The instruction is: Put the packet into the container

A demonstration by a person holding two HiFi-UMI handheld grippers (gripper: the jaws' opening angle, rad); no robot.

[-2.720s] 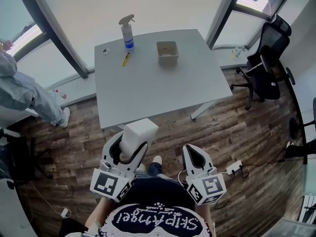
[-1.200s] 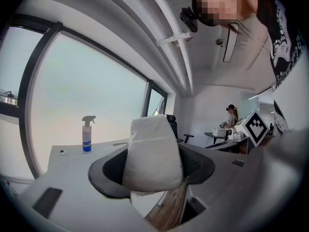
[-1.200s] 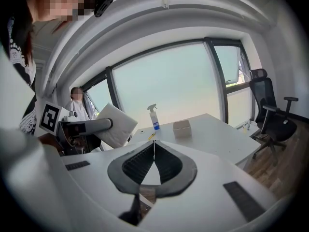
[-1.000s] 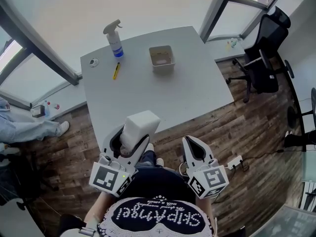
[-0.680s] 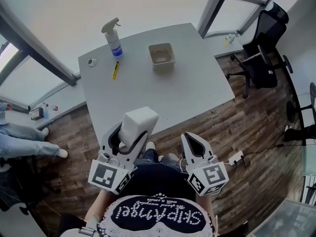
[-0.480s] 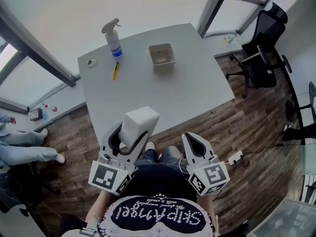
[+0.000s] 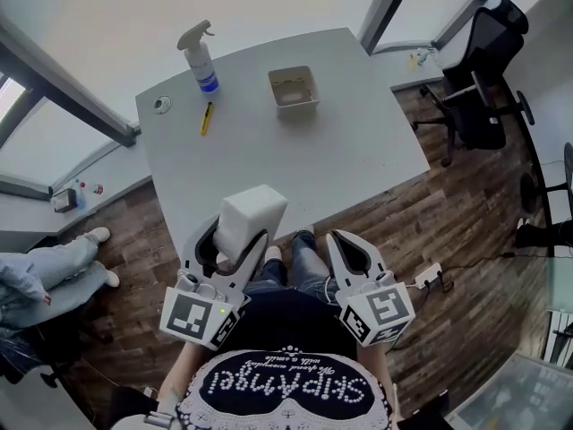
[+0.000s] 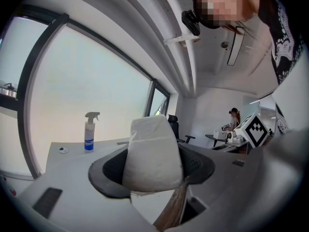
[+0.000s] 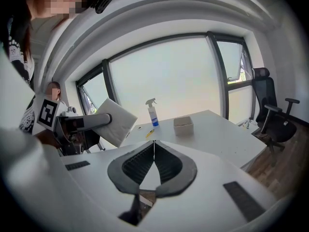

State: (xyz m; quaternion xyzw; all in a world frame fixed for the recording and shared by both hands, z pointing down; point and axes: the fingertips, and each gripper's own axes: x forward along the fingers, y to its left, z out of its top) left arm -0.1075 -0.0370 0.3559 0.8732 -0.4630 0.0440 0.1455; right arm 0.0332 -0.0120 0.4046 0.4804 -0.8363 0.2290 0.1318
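Head view, lower centre: the left gripper (image 7: 239,244) is clamped on the white packet (image 7: 252,222), held upright at the near edge of the bench (image 7: 349,155). The right gripper (image 7: 341,241), just right of it, has its jaws pressed together with nothing between them. Upper centre: the open container (image 7: 294,90) stands on the bench, well apart from the packet, with a spray bottle (image 7: 199,59) and a yellow pen (image 7: 206,117) to its left.

White packet (image 8: 152,153) clamped upright between the dark jaws of the left tool (image 8: 152,167), its top bulging above them. Beyond, on the pale counter (image 8: 72,152), a spray bottle (image 8: 89,132) upright at left, well apart from the packet.
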